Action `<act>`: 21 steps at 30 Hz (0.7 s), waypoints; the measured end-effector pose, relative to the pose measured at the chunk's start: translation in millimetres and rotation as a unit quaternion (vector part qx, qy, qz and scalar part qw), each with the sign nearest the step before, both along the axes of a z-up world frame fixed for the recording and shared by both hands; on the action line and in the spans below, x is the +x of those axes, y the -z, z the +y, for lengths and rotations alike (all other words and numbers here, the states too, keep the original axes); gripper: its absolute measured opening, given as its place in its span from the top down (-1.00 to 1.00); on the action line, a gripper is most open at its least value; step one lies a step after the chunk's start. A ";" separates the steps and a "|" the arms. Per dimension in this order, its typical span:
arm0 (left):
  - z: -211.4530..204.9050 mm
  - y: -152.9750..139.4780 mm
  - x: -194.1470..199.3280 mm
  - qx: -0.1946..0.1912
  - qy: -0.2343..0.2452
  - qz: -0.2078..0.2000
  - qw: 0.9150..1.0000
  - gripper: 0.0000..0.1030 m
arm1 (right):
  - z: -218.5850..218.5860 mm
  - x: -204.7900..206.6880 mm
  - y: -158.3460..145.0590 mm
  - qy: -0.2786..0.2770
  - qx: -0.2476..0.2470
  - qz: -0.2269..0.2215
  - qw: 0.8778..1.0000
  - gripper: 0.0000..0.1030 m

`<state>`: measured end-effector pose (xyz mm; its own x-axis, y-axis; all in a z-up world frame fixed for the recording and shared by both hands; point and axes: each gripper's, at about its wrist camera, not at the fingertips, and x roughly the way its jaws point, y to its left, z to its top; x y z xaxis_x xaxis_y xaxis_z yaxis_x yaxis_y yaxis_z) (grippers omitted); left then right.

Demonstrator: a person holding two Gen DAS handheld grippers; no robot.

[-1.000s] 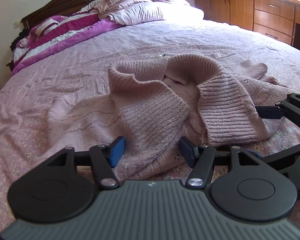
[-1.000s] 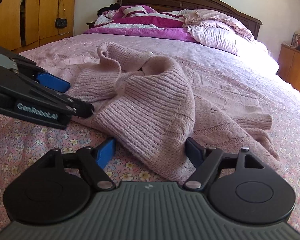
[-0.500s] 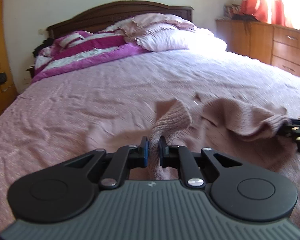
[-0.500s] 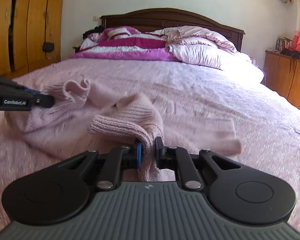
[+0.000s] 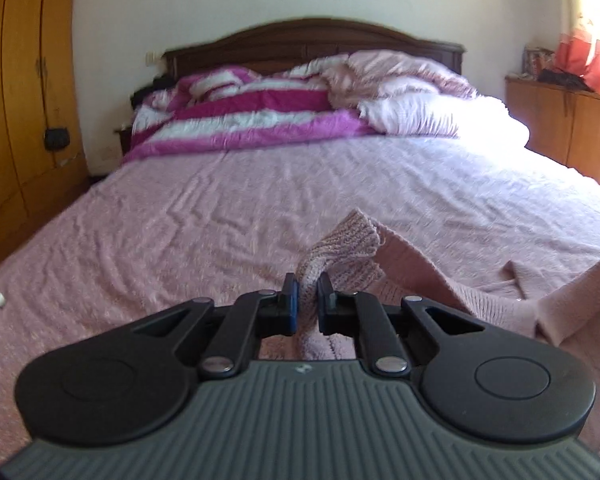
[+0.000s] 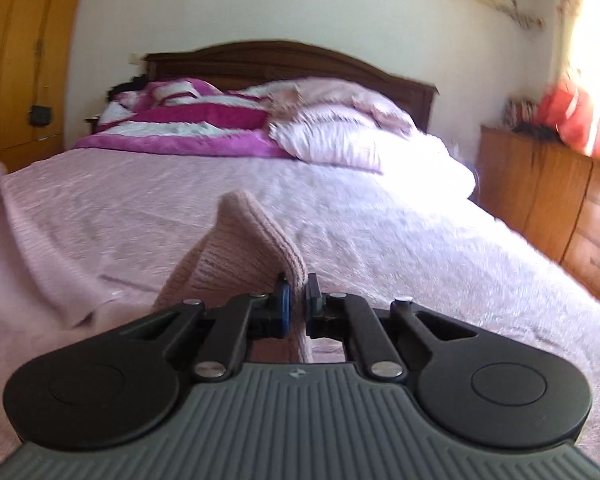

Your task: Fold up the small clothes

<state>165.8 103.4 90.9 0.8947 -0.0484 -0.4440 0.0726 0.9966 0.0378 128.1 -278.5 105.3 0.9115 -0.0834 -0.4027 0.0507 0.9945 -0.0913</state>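
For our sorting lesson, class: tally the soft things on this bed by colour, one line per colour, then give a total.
Dusty pink knit: 1, the sweater, held by the left tool and the right tool
Magenta and white striped: 1, the blanket
Pale pink: 2, the quilt and the pillow
Total: 4

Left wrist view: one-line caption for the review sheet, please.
Left gripper shut on a ribbed edge of the pink knit sweater, raised above the pink bedspread.
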 end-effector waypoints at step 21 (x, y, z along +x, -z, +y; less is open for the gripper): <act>43.5 47.0 43.8 -0.066 -0.036 0.103 0.992 0.16 | -37.5 55.3 63.9 0.059 0.039 0.086 0.994 0.03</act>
<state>209.6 147.0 43.9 0.7884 -0.0584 -0.6124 -0.0055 0.9948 -0.1020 183.4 -316.0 41.3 0.8141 -0.1482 -0.5614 0.1578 0.9870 -0.0318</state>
